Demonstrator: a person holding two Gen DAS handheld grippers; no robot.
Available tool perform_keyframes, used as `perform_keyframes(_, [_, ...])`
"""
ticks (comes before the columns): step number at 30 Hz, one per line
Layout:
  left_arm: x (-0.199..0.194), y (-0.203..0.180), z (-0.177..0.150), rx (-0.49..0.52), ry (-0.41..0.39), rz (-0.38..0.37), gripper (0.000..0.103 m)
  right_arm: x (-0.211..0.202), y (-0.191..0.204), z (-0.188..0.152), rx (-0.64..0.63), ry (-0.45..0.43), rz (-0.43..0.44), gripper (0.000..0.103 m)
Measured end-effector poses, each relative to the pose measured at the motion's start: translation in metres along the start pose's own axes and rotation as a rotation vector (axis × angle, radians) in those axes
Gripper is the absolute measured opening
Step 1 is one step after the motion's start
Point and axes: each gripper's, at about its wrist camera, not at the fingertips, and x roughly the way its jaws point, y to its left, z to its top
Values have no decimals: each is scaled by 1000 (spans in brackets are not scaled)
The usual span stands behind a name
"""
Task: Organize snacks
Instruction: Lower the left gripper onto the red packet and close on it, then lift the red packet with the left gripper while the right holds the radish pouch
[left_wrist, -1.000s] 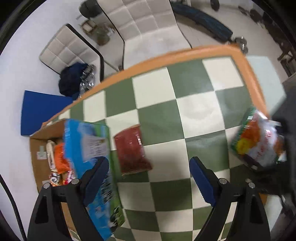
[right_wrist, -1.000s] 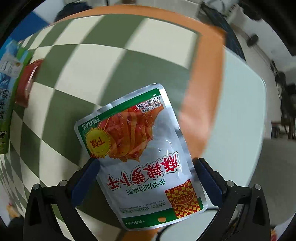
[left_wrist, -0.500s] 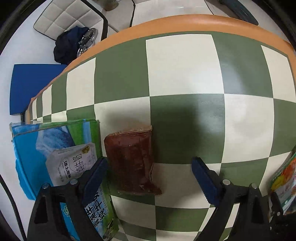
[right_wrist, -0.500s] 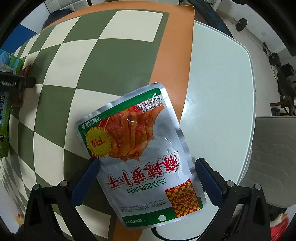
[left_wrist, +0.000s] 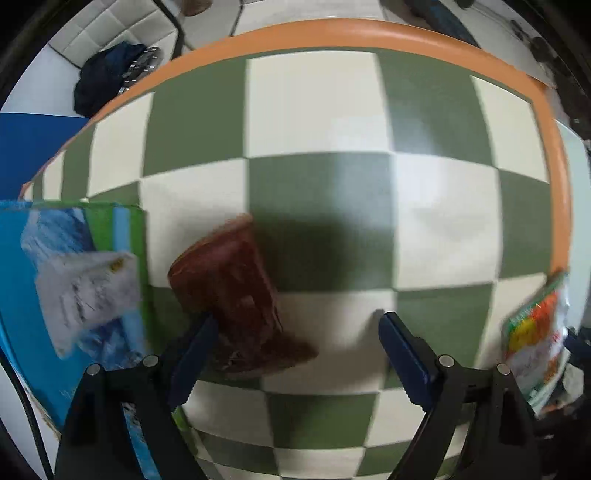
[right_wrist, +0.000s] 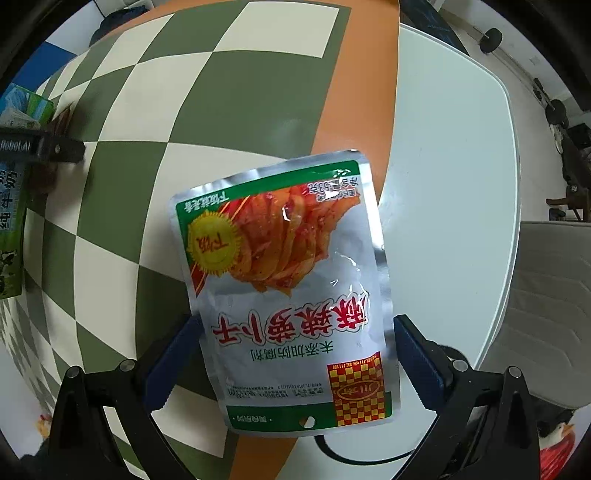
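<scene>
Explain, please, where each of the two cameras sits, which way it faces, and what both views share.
Left wrist: sits on the left tool, looks forward and down at the checkered tablecloth; the dark red packet lies between its open blue fingers, blurred.
Right wrist: sits on the right tool, looks down at the table's corner; the silver snack pouch sits between its fingers. Contact is unclear.
Shared: the tablecloth, the pouch, the milk carton, the red packet.

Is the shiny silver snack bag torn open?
No, sealed: the shiny silver snack pouch shows unbroken edges all round, lying flat between the right gripper fingers.
</scene>
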Motion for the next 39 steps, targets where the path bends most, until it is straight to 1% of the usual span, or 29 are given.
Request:
perform_keyframes(3, [-3, -5, -8, 5, 16, -57, 89, -1, -1, -1, 20, -6, 10, 103])
perform_keyframes(5, [-8, -2, -14, 1, 12, -70, 89, -5, -1, 1, 27, -18, 10, 103])
perform_keyframes(8, [-16, 7, -26, -21, -3, -58, 89, -8, -6, 1, 33, -49, 19, 103])
perform_keyframes(10, [-15, 14, -30, -42, 2, -51, 89, -12, -4, 2, 26, -63, 34, 103])
perform_keyframes(12, [-8, 21, -29, -57, 23, -32, 89, -15, 0, 4, 7, -85, 33, 103])
perform_keyframes(14, [2, 27, -30, -67, 50, -17, 89, -14, 6, 5, -40, -104, 15, 103])
perform_keyframes(16, [13, 31, -27, -69, 74, 3, 89, -10, 12, 8, -80, -89, -15, 103])
perform_keyframes(17, [19, 32, -27, -70, 88, 6, 93, -8, 14, 9, -94, -82, -28, 103])
perform_keyframes(18, [18, 36, -26, -87, 76, -3, 93, -4, 17, 10, -111, -68, -46, 103])
perform_keyframes(20, [20, 40, -24, -102, 82, -29, 92, -1, 20, 10, -137, -50, -55, 103])
perform_keyframes(21, [20, 42, -27, -108, 82, -41, 89, 0, 20, 11, -137, -36, -56, 103])
perform_keyframes(22, [20, 45, -26, -115, 83, -56, 84, 0, 19, 10, -133, -18, -56, 103])
perform_keyframes(23, [21, 55, -28, -129, 82, -90, 78, 1, 17, 9, -125, 3, -57, 103])
perform_keyframes(24, [20, 56, -27, -134, 83, -100, 69, 1, 18, 9, -122, 14, -59, 103])
perform_keyframes(25, [17, 55, -25, -126, 72, -97, 54, 1, 18, 7, -122, 18, -59, 103])
perform_keyframes(26, [14, 50, -24, -111, 65, -93, 44, 1, 18, 4, -128, 20, -58, 103])
perform_keyframes(27, [13, 49, -24, -96, 66, -89, 38, 1, 18, 0, -134, 26, -59, 103])
perform_keyframes(28, [14, 47, -25, -83, 67, -82, 38, 0, 19, -4, -131, 25, -60, 102])
perform_keyframes(30, [13, 50, -26, -74, 60, -81, 37, -2, 17, -11, -119, 17, -67, 99])
perform_keyframes(31, [14, 50, -29, -71, 60, -83, 37, -7, 15, -14, -97, 8, -68, 94])
perform_keyframes(32, [14, 46, -34, -68, 61, -87, 37, -14, 13, -17, -73, -1, -64, 86])
perform_keyframes(33, [15, 46, -39, -59, 58, -87, 37, -20, 8, -22, -40, -15, -57, 80])
perform_keyframes(34, [13, 40, -44, -52, 54, -86, 37, -26, 3, -27, -5, -35, -47, 66])
perform_keyframes(35, [12, 37, -51, -43, 47, -87, 36, -30, -4, -32, 26, -39, -12, 54])
perform_keyframes(36, [13, 36, -56, -40, 45, -92, 36, -31, -11, -36, 57, -30, 47, 51])
perform_keyframes(37, [13, 36, -59, -38, 46, -100, 36, -30, -19, -41, 99, -17, 128, 48])
perform_keyframes(38, [15, 39, -62, -37, 49, -115, 36, -28, -26, -46, 134, -10, 198, 48])
perform_keyframes(39, [17, 28, -54, -38, 52, -126, 36, -26, -35, -51, 179, -6, 265, 49])
